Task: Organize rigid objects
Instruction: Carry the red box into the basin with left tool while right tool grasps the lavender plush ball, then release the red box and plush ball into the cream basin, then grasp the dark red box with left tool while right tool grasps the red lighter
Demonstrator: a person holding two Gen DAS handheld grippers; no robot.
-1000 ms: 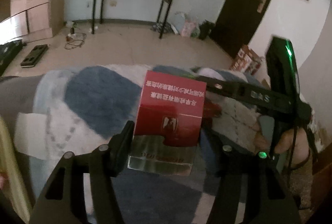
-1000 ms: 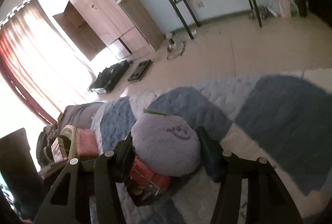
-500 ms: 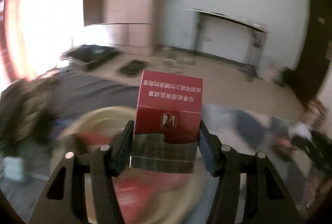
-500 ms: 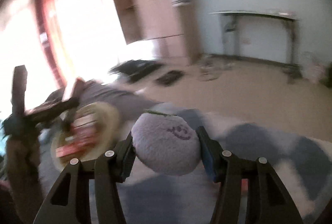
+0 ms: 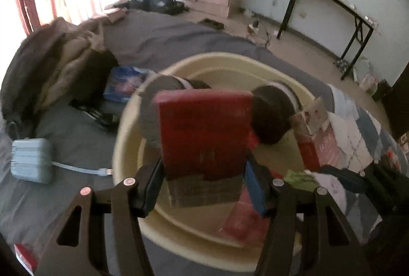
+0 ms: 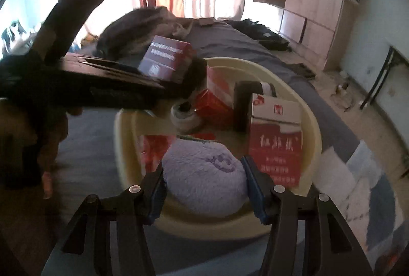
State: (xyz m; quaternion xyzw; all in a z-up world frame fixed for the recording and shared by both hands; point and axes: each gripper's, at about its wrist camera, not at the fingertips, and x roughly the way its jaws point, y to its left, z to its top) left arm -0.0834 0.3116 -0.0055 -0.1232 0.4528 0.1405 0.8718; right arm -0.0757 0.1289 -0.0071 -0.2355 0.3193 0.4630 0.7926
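Gripping a purple plush (image 6: 204, 178), the right gripper (image 6: 205, 190) hangs over the basin's (image 6: 310, 117) near rim; the left gripper (image 5: 203, 185) clamps a red box (image 5: 204, 135) above the same basin, boxes (image 6: 274, 138) and dark rolls (image 5: 271, 114) piled inside toward its far rim.

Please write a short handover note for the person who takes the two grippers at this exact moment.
Left gripper: shut on the red box, held above the cream basin.
Right gripper: shut on the purple plush toy, at the basin's near rim.
Already in the basin: several red boxes, one standing upright, and dark round items.
Left to do: release both held things into the basin. Any remaining loose items are not visible here.
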